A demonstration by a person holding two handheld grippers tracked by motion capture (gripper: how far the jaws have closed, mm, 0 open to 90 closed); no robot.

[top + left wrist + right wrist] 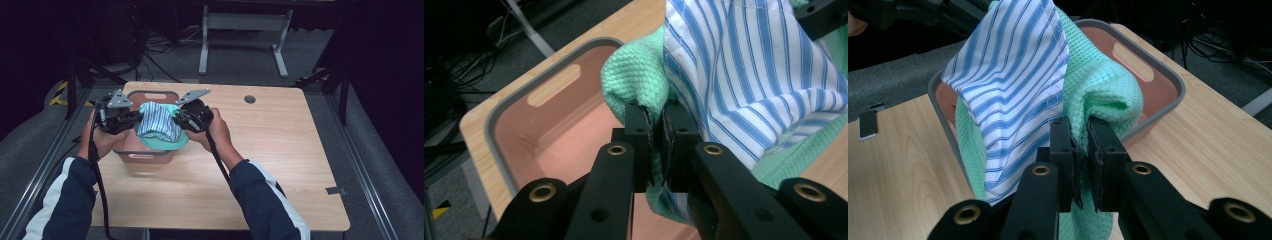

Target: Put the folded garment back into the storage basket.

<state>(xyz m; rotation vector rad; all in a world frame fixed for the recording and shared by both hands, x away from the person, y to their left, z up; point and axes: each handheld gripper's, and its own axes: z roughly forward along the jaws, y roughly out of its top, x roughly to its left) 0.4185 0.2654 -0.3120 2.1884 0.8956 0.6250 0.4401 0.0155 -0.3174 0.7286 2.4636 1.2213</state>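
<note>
Both hand-held grippers are clamped on cloth: the left gripper (657,145) has its jaws pressed together on a bunched fold where the green cloth (634,75) and the striped cloth (744,70) meet, and the right gripper (1081,155) pinches a gathered fold of the green cloth (1103,95) with the striped cloth (1008,85) hanging just beside its jaws. From the high view, the wooden table (280,165) carries a pink bin (150,95) with a grey rim near its far left part. Above that bin the two cloths hang together between the grippers, the blue-and-white striped cloth (157,122) lying over the front of the green cloth (165,142), whose lower edge sags over the bin's near wall. In the same view the left gripper (131,120) and right gripper (181,117) face each other at either side of the bundle, each topped by a grey three-cornered plate, with a black cable trailing down from each along a dark sleeve with a white stripe. In the left gripper view the bin's (549,125) inside and its slot handle lie below and beyond the held fold.
</note>
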